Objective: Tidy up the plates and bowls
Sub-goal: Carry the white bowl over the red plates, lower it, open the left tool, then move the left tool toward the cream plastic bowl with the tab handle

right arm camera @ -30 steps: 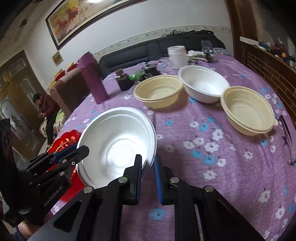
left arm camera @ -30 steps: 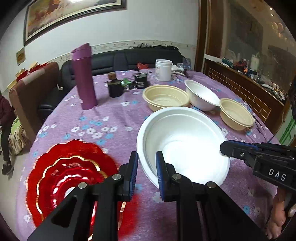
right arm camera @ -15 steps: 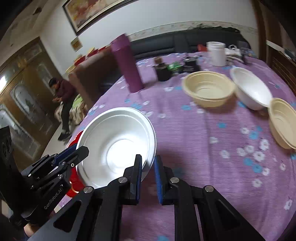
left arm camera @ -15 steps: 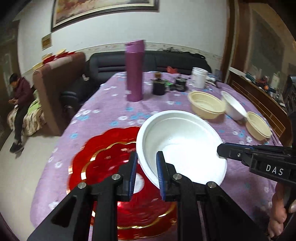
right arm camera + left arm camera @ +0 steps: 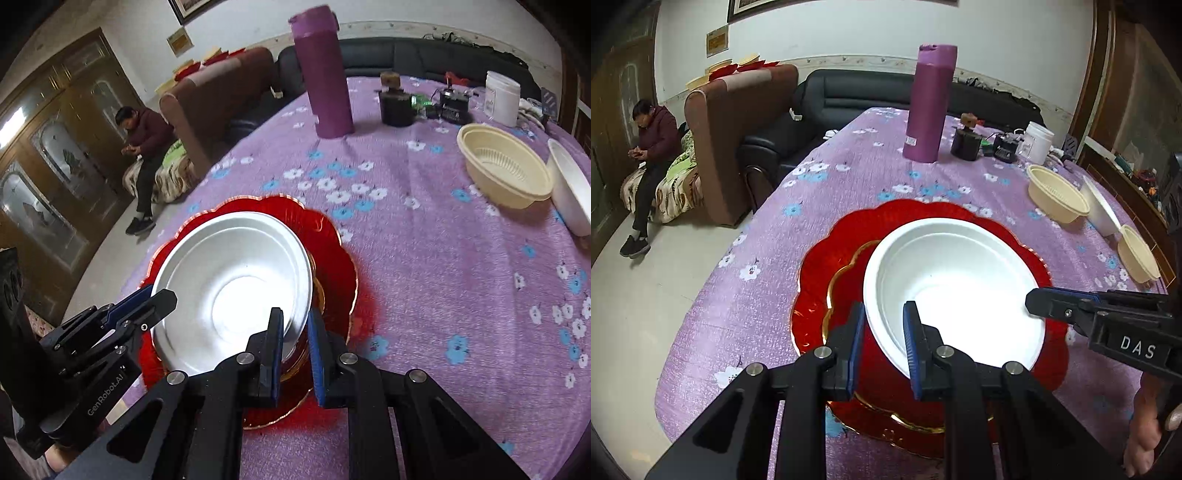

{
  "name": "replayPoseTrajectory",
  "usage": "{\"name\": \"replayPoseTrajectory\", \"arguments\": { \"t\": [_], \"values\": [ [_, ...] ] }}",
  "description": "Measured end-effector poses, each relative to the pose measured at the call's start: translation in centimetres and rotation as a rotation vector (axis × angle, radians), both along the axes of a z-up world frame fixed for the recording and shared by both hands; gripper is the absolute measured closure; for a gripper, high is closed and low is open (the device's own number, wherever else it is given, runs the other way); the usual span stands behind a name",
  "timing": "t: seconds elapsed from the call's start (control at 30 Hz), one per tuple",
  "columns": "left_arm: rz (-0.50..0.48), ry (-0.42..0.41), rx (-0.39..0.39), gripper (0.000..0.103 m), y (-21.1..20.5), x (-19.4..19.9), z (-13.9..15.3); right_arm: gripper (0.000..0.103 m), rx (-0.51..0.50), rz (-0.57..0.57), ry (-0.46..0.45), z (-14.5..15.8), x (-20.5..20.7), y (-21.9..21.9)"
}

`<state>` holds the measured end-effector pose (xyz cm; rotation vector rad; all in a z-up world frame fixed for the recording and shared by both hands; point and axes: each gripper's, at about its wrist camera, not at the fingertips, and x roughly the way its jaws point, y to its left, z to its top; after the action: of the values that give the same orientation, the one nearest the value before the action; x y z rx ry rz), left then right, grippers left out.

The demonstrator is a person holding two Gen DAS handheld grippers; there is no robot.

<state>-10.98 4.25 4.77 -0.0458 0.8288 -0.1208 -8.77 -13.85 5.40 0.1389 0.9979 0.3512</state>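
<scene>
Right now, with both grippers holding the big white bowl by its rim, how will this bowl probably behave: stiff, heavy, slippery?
The big white bowl looks thin-walled and disposable, so probably light and slightly flexible. The left gripper and right gripper each pinch only its rim, so it may bend or slip if squeezed unevenly. Its smooth, shiny inside suggests a slippery surface. Over the red plates, it could slide when released.

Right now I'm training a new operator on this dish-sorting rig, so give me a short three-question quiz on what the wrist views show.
1. True or false: both grippers grip the large white bowl by its rim.
2. What lies directly under that bowl? A) red plates B) cream bowl C) bare tablecloth
3. Which tall thing stands farther back on the table?

Key: 1 true: left gripper, right gripper. 2 A. 3 the purple flask.
</scene>
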Motion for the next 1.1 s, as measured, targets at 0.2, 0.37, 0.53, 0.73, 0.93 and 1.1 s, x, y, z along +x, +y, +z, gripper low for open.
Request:
{"name": "replayPoseTrajectory", "arguments": {
  "t": [0.2,0.37,0.53,0.73,0.93,1.1],
  "values": [
    [0.006,0.007,0.004,0.084,0.0,0.2,-0.5,0.088,-0.042,0.023,-0.009,-0.7,0.1,1.1],
    [0.023,0.001,0.011,0.073,0.3,0.2,-0.3,0.088,-0.093,0.041,-0.057,-0.4,-0.2,1.7],
    [0.042,-0.012,0.01,0.063,0.7,0.0,0.1,0.079,-0.082,0.043,-0.085,0.4,-0.6,1.2],
    [0.043,-0.04,0.007,0.063,0.4,-0.4,1.2,0.079,-0.032,0.009,-0.102,1.6,-1.3,-0.8],
    [-0.012,-0.075,0.016,0.063,-1.9,-1.1,3.1,0.079,0.025,-0.075,-0.13,3.2,-2.3,-4.9],
    [-0.118,-0.108,0.017,0.059,-6.6,-1.5,4.6,0.079,0.09,-0.24,-0.123,3.6,-2.9,-12.1]
  ]
}}
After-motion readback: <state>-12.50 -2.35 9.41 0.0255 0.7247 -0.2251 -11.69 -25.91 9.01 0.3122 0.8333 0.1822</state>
